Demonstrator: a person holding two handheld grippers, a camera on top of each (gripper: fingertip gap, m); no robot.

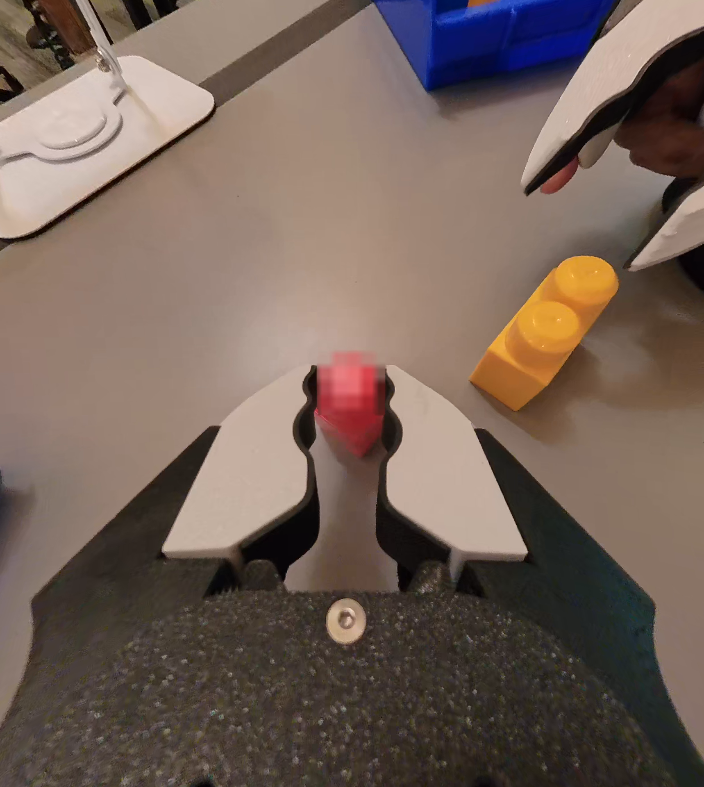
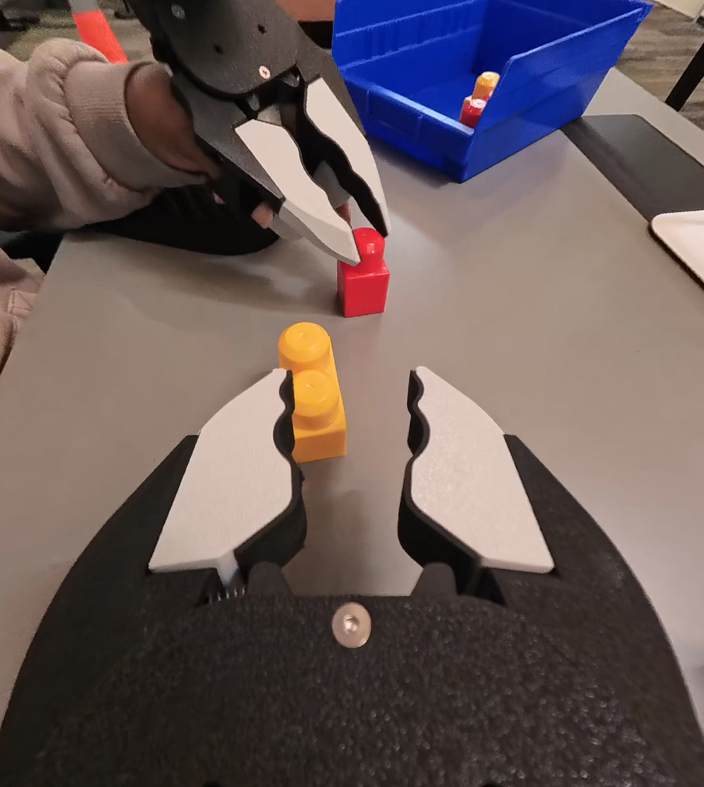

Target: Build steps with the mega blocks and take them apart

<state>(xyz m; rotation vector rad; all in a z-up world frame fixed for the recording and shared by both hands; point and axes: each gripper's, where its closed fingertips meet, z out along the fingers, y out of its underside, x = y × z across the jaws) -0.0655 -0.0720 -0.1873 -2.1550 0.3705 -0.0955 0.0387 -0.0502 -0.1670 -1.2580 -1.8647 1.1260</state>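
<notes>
Closest to the camera, the right tool (image 2: 348, 374) was spread wide, holding nothing. Its left finger sat just beside the yellow block (image 2: 314, 404), which stood on the grey bench (image 2: 512, 340). Past the yellow block stood the red block (image 2: 363, 281), also on the bench. The left tool (image 1: 350, 374) was pinched tight on the red block's top knob. Far behind the red block sat a blue bin (image 2: 448, 140) with some small blocks (image 2: 478, 100) inside. A white stand (image 1: 86, 140) was off to the side.
</notes>
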